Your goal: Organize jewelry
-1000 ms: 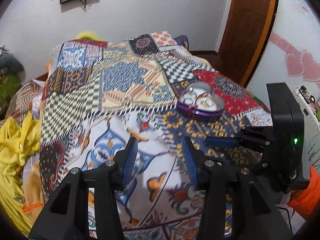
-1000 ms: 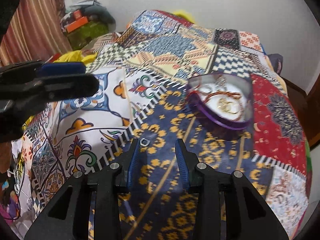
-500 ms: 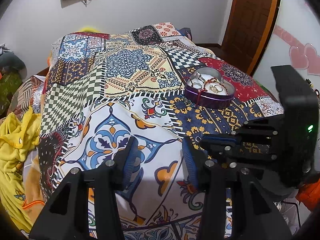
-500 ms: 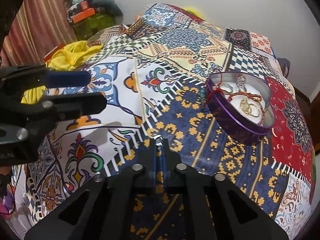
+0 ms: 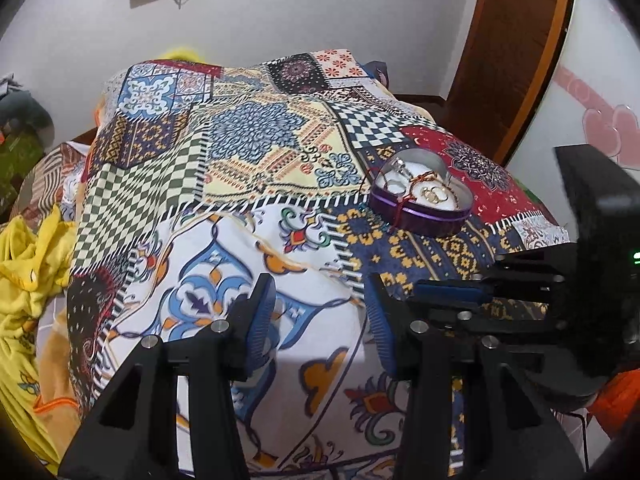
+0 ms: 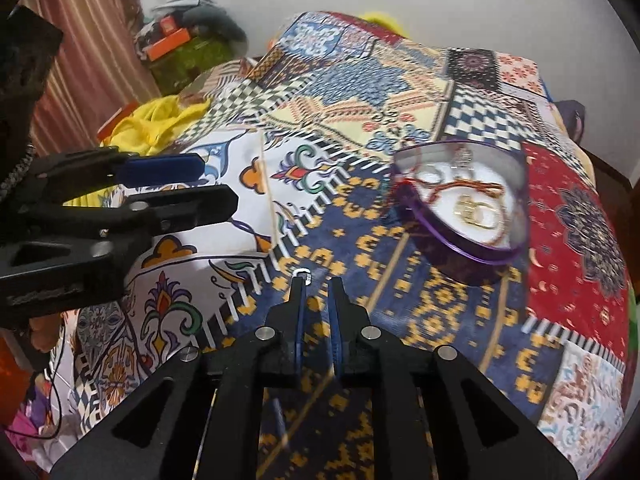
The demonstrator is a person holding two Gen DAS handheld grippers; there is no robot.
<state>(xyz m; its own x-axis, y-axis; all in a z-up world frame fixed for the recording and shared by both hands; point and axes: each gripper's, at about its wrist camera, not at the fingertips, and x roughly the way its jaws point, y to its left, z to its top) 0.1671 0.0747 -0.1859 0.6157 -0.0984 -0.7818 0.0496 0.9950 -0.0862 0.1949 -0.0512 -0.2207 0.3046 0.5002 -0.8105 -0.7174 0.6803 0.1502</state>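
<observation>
A purple heart-shaped tin [image 5: 420,206] with rings and a red cord on its white lining stands on the patterned bedspread [image 5: 248,152]; it also shows in the right wrist view [image 6: 464,216]. My right gripper [image 6: 318,284] is nearly shut on a small silver ring [image 6: 303,273], held at the left fingertip just above the spread, left of and nearer than the tin. My left gripper [image 5: 320,312] is open and empty, hovering over the white part of the spread. It appears at the left in the right wrist view [image 6: 160,188].
Yellow cloth [image 5: 28,256] lies at the bed's left edge. A brown door [image 5: 516,48] stands behind the bed on the right. Boxes and green clutter [image 6: 188,52] sit by the striped curtain [image 6: 84,52]. The bed's near edge drops off below the grippers.
My right gripper closed on the ring lying on the spread and has lifted it slightly, shifting toward the tin. The left gripper stayed open and pulled back a little.
</observation>
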